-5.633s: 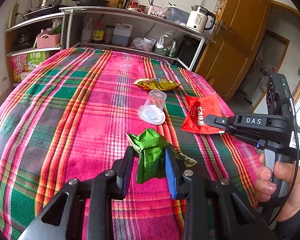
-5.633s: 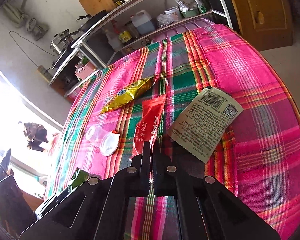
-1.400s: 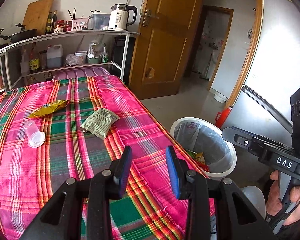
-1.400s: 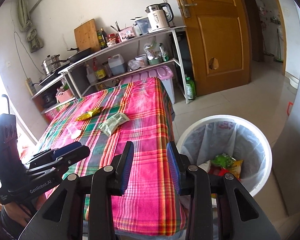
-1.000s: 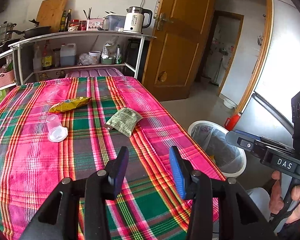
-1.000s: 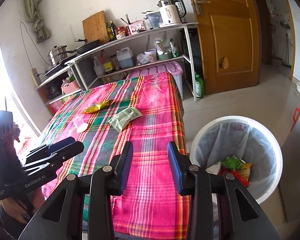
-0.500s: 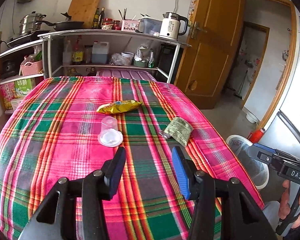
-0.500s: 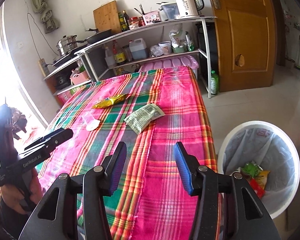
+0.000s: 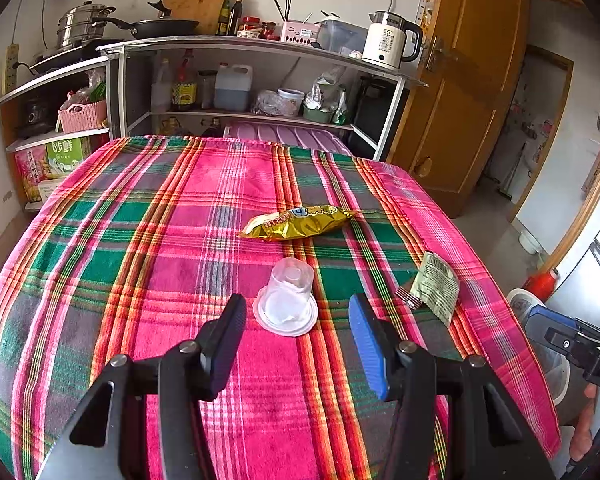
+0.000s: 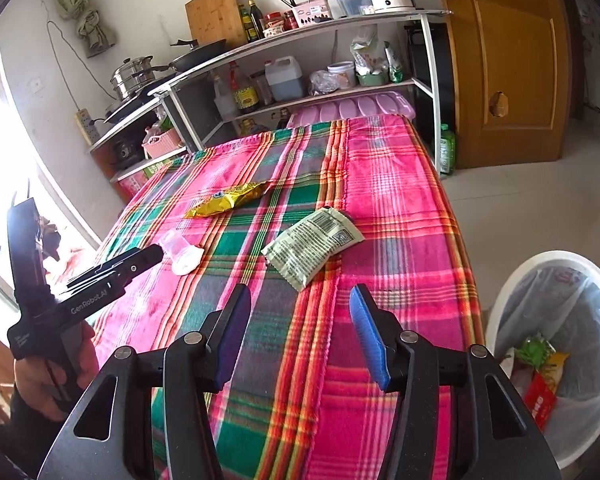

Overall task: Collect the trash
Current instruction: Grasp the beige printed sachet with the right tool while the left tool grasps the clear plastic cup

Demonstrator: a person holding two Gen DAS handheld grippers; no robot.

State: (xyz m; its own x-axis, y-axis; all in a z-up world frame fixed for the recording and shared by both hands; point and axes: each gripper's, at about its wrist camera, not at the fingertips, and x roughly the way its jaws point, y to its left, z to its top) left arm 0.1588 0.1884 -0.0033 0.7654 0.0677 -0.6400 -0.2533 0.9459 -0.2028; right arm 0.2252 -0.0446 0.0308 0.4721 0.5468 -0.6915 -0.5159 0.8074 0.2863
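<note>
A clear plastic cup (image 9: pixel 286 298) lies on its side on the plaid tablecloth (image 9: pixel 140 240), just ahead of my open, empty left gripper (image 9: pixel 296 344). A yellow snack bag (image 9: pixel 296 222) lies farther back. A pale green wrapper (image 9: pixel 436 286) lies to the right. In the right wrist view my right gripper (image 10: pixel 300 334) is open and empty, with the pale green wrapper (image 10: pixel 314 246) just ahead, the cup (image 10: pixel 180 254) by the left gripper's tip (image 10: pixel 152 256) and the yellow bag (image 10: pixel 228 198) beyond. A white trash bin (image 10: pixel 556 356) stands on the floor at the right and holds wrappers.
A metal shelf rack (image 9: pixel 260 80) with bottles, pots and a kettle (image 9: pixel 390 40) stands behind the table. A wooden door (image 9: pixel 472 92) is at the right. The bin's rim (image 9: pixel 520 300) shows past the table's right edge, next to the right gripper (image 9: pixel 572 340).
Both grippers have swung from the bin back toward the table and come closer to it. Their jaws have opened wider. The green and red wrappers held earlier now lie in the bin.
</note>
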